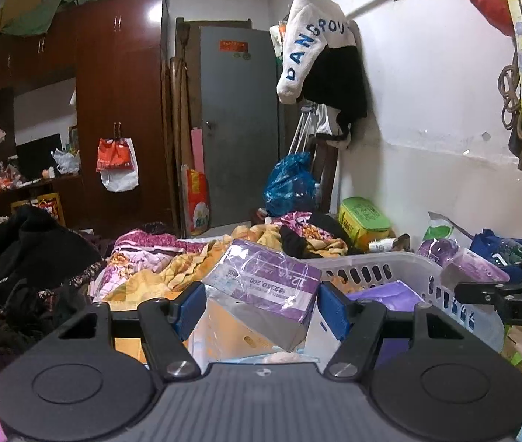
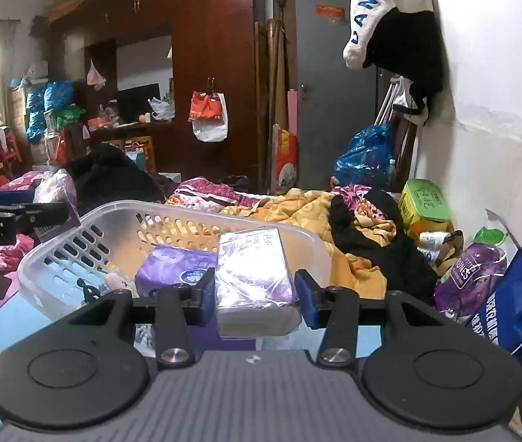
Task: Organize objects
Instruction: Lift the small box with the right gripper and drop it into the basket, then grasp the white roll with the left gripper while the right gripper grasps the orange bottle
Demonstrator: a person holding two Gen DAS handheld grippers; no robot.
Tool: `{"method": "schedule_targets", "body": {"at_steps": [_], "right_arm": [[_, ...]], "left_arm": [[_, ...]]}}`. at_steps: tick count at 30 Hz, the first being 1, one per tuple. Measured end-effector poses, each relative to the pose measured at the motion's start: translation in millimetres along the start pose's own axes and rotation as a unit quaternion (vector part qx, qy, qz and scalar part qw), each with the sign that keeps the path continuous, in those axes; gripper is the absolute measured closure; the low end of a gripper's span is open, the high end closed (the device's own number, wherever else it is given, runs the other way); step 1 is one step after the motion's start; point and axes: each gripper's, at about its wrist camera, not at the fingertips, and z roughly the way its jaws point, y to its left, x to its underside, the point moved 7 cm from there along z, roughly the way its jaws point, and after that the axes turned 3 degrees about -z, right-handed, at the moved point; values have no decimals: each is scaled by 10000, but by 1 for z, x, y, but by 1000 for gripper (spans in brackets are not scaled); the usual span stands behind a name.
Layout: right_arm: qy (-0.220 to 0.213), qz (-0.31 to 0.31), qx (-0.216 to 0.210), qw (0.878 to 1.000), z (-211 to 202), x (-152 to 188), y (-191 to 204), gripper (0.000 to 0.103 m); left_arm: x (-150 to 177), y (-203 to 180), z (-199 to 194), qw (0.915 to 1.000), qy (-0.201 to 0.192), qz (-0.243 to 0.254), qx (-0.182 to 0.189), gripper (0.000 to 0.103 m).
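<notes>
My left gripper [image 1: 257, 304] is shut on a purple and white tissue pack [image 1: 266, 289], held tilted above the left end of a clear white plastic basket [image 1: 379, 270]. My right gripper [image 2: 253, 294] is shut on another purple tissue pack [image 2: 255, 276], held over the near rim of the same basket [image 2: 76, 243]. A purple pack [image 2: 176, 269] lies inside the basket. In the right wrist view the left gripper shows at the far left with its pack [image 2: 56, 191]. In the left wrist view the right gripper's pack [image 1: 474, 265] shows at the right.
The basket sits on a bed with rumpled yellow and pink bedding [image 2: 298, 210] and black clothes [image 1: 28, 243]. A purple bag of prunes [image 2: 471, 276], a blue bag [image 2: 515, 305] and a green-lidded box [image 2: 425, 202] lie by the right wall. A wardrobe [image 1: 121, 110] and grey door [image 1: 239, 125] stand behind.
</notes>
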Motion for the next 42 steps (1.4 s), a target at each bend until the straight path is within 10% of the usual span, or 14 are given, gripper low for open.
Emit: {"method": "schedule_targets", "body": {"at_steps": [13, 17, 31, 42], "right_arm": [[128, 16, -53, 9999, 7, 5, 4, 53], [-101, 162, -57, 9998, 3, 2, 0, 3], [-622, 145, -443, 9970, -74, 55, -3, 0], [-30, 582, -199, 9981, -41, 104, -15, 0]], "left_arm": [[22, -7, 9, 9998, 192, -60, 94, 32], [29, -9, 9, 9993, 266, -43, 270, 18], [88, -29, -87, 9967, -613, 23, 523, 0], [169, -105, -65, 9943, 306, 497, 896, 0]]}}
